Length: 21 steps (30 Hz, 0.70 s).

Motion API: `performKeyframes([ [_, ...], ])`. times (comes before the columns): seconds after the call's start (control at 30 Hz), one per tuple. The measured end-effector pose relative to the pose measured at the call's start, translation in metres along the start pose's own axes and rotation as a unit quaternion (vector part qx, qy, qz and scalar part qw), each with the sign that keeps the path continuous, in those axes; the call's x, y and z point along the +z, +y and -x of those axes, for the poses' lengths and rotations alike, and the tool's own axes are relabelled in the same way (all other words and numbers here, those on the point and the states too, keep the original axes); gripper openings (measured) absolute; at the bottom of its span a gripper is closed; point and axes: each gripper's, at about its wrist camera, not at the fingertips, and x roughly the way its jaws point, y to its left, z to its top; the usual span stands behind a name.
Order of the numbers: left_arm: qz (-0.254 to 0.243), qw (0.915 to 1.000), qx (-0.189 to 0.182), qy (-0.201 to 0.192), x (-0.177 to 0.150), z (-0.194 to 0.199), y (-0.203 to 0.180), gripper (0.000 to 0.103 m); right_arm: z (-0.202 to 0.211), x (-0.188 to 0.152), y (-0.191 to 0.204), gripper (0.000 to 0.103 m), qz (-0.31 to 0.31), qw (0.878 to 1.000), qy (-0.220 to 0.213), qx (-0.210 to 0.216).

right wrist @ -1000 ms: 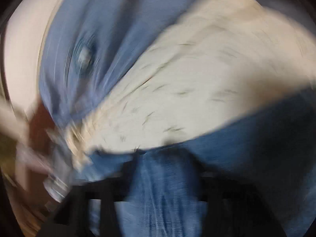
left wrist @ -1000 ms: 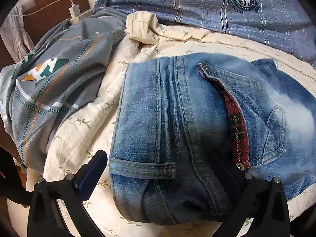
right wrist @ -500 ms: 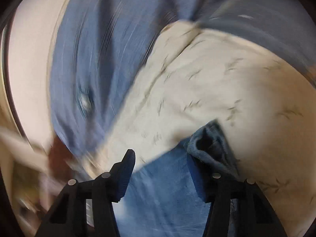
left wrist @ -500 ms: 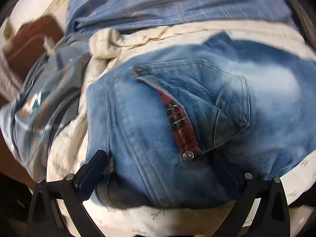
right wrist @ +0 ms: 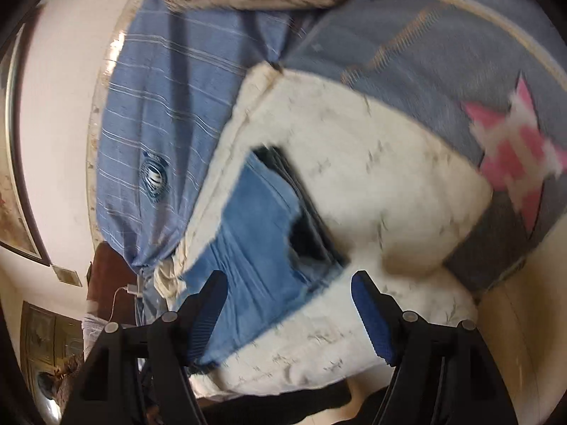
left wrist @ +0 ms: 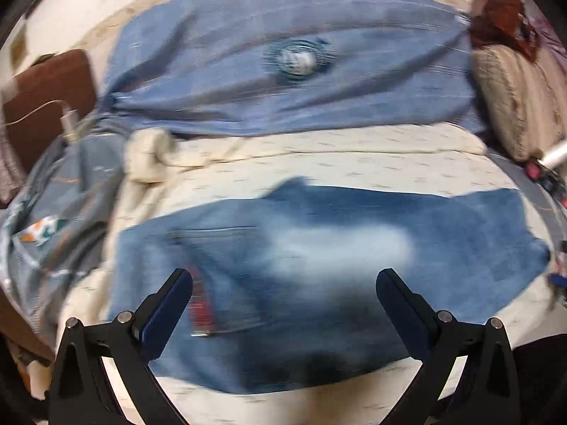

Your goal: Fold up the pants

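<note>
The blue jeans [left wrist: 319,258] lie folded lengthwise on a cream leaf-print cover [left wrist: 336,156], waist at the left with a red plaid pocket lining [left wrist: 200,311] showing. My left gripper [left wrist: 283,294] hovers above the waist end, wide open, nothing between its fingers. In the right wrist view the jeans [right wrist: 255,248] show their leg hems stacked at the cover's edge. My right gripper [right wrist: 288,304] is back from the hem with its jaws opening, and no cloth is pinched between the pads.
A blue striped pillow [left wrist: 283,71] with a round emblem lies behind the jeans. A grey patterned quilt [left wrist: 53,219] bunches at the left. A beige cushion [left wrist: 510,95] sits far right. A brown headboard with a charger cable [left wrist: 46,85] stands at the left.
My left gripper has pulled back and up from the waistband, so the whole pair shows now. My right gripper has let go of the leg hem, opened and drawn away from it.
</note>
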Motion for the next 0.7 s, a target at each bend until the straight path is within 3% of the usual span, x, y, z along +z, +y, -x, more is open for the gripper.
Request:
performKeyframes([
  [0.2, 0.019, 0.9966, -0.07, 0.039, 0.006, -0.022, -0.058, 0.103, -0.026, 0.004, -0.007, 0.075, -0.035, 0.999, 0.009, 0.016],
  [0.3, 0.019, 0.995, -0.079, 0.058, 0.007, -0.036, -0.082, 0.103, -0.025, 0.007, -0.007, 0.072, -0.042, 0.999, -0.005, -0.007],
  [0.37, 0.004, 0.9952, -0.067, 0.072, 0.005, -0.047, -0.101, 0.103, -0.028, 0.006, -0.006, 0.063, -0.039, 0.999, -0.004, -0.035],
  [0.43, -0.033, 0.9934, -0.044, 0.1, -0.001, -0.067, -0.121, 0.103, -0.029, 0.008, -0.005, 0.047, -0.038, 0.998, -0.006, -0.057],
  [0.5, -0.116, 0.9835, 0.006, 0.139, -0.014, -0.089, -0.145, 0.103, -0.03, 0.007, -0.004, 0.035, -0.028, 0.996, -0.006, -0.079],
  [0.57, -0.125, 0.9862, 0.017, 0.107, -0.013, -0.079, -0.149, 0.103, -0.031, 0.006, 0.002, 0.029, -0.012, 0.995, -0.007, -0.099],
  [0.6, -0.125, 0.9861, 0.01, 0.11, -0.011, -0.074, -0.15, 0.103, -0.033, 0.007, 0.005, 0.027, -0.005, 0.995, -0.007, -0.104],
  [0.67, -0.117, 0.9901, -0.01, 0.076, -0.005, -0.057, -0.151, 0.103, -0.033, 0.005, 0.01, 0.025, 0.014, 0.993, -0.015, -0.113],
  [0.7, -0.121, 0.9913, 0.003, 0.053, -0.004, -0.05, -0.151, 0.103, -0.032, 0.004, 0.013, 0.024, 0.02, 0.993, -0.018, -0.115],
])
